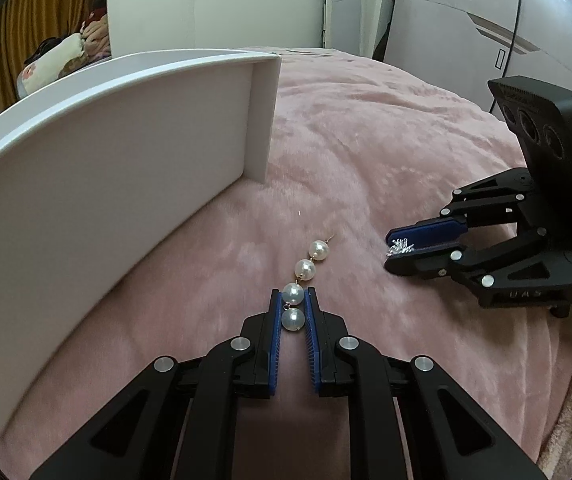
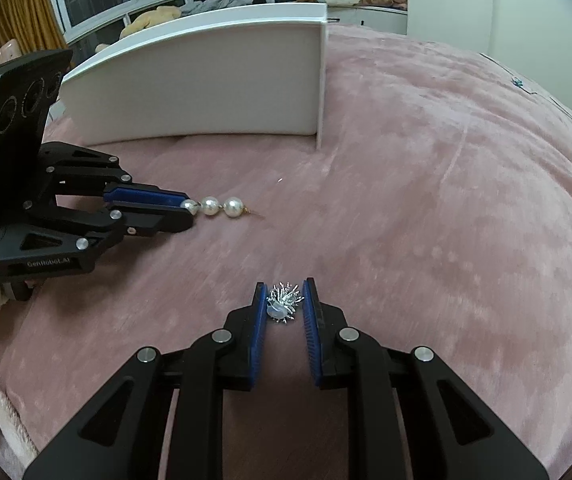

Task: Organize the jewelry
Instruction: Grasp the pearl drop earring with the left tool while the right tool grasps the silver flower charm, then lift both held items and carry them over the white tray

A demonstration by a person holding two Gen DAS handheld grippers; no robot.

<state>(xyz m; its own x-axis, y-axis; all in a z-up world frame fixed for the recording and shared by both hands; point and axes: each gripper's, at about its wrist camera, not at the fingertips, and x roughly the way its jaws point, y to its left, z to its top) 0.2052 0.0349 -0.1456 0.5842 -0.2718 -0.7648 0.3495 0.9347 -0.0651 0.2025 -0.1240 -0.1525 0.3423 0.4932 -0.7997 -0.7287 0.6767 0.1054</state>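
Left gripper [image 1: 293,300]: black linkage, blue ribbed pads drawn in tight on a dangling earring of four white pearls on gold wire [image 1: 300,280]. Third pearl sits pinched at the tips, fourth farther back between the pads; two pearls and the hook trail forward over the pink plush blanket [image 1: 386,140].

Right gripper [image 2: 284,300]: pads clamped on a spiky silver cluster earring with a clear backing [image 2: 283,302], just above the blanket.

White open box lid [image 1: 106,152] stands on edge beyond the pearls; its left end runs out of frame. Hands mostly cut off; only fuzzy sleeve edges show.
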